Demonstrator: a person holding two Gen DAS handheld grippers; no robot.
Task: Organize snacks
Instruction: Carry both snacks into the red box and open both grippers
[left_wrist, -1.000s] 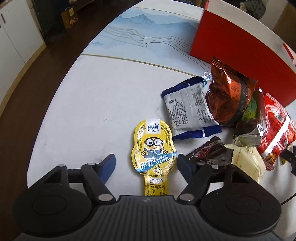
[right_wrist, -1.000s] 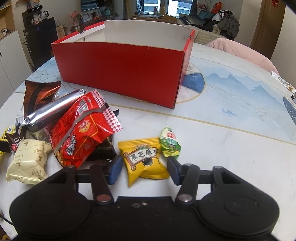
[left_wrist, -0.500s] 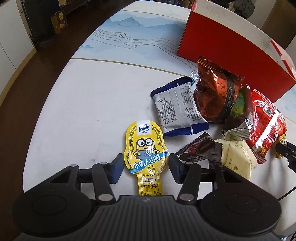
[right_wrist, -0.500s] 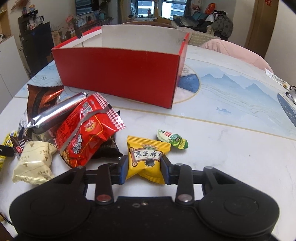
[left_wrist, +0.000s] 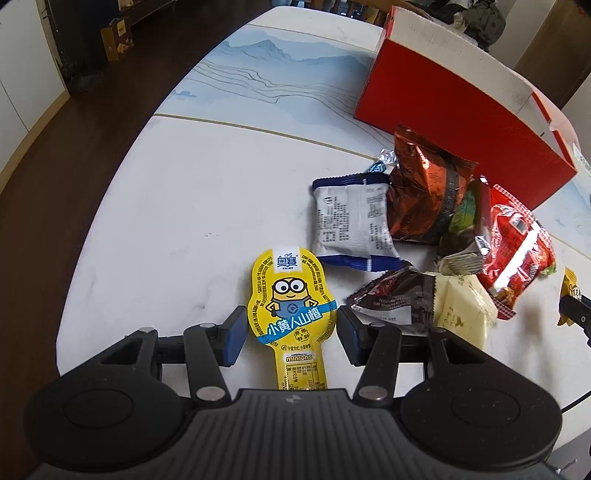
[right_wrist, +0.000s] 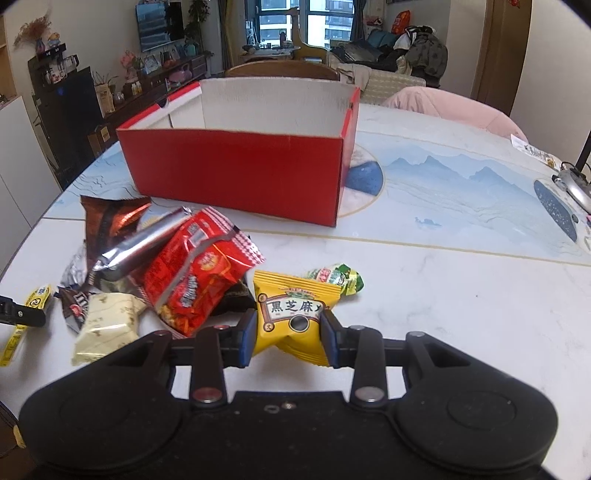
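The lower stem of the yellow cartoon-printed snack sachet runs under the left gripper's black body, so its end is hidden. A green-and-brown packet lies wedged between the copper foil bag and the red crinkly snack bag; its print cannot be read. In the right wrist view, a small dark packet is mostly covered by that red bag. The red cardboard box hides its own floor behind its front wall.

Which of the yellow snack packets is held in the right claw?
The yellow sesame packet, pinched in the right claw. The Minion-shaped packet sits between the left claw's fingers instead.
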